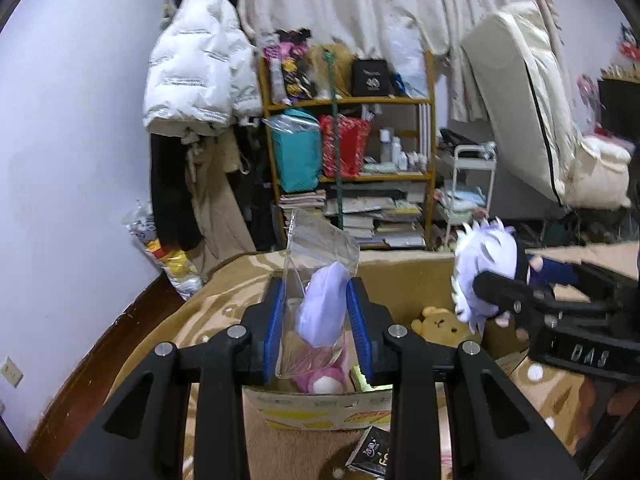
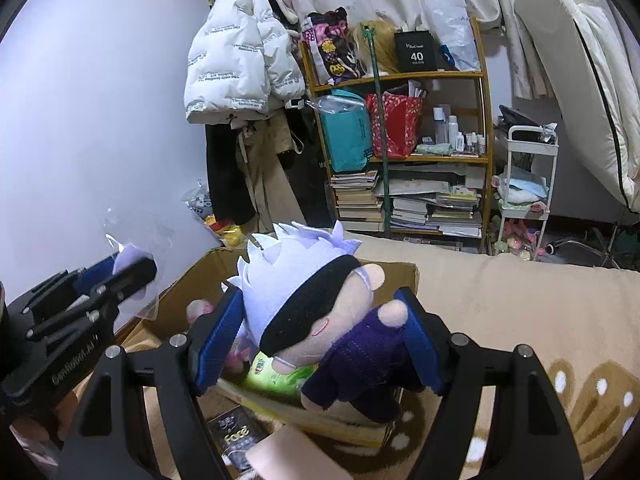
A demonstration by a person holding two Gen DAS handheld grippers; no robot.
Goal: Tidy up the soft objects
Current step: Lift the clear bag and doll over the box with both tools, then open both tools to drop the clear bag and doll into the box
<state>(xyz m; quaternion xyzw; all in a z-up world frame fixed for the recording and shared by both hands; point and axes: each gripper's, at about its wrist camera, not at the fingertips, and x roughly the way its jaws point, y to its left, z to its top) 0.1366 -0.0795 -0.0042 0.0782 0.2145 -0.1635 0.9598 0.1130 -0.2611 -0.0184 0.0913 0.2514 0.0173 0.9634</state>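
My left gripper [image 1: 318,316] is shut on a clear plastic bag [image 1: 320,240] with a pale lavender soft piece [image 1: 322,312] inside, held above an open cardboard box [image 1: 400,276]. In the box lie a yellow bear plush [image 1: 438,322] and a pink plush [image 1: 324,380]. My right gripper [image 2: 320,336] is shut on a white-haired doll with a black blindfold and dark blue clothes [image 2: 304,292], held over the same box [image 2: 188,284]. The doll also shows in the left wrist view [image 1: 486,264], and the left gripper shows in the right wrist view [image 2: 120,276].
The box sits on a tan blanket [image 2: 520,304] on a bed. A black packet [image 1: 370,454] lies in front of the box. Beyond stand a wooden shelf [image 1: 348,100] with bags and books, a hung white jacket [image 1: 196,72], a white cart [image 1: 472,184] and a leaning mattress [image 1: 528,92].
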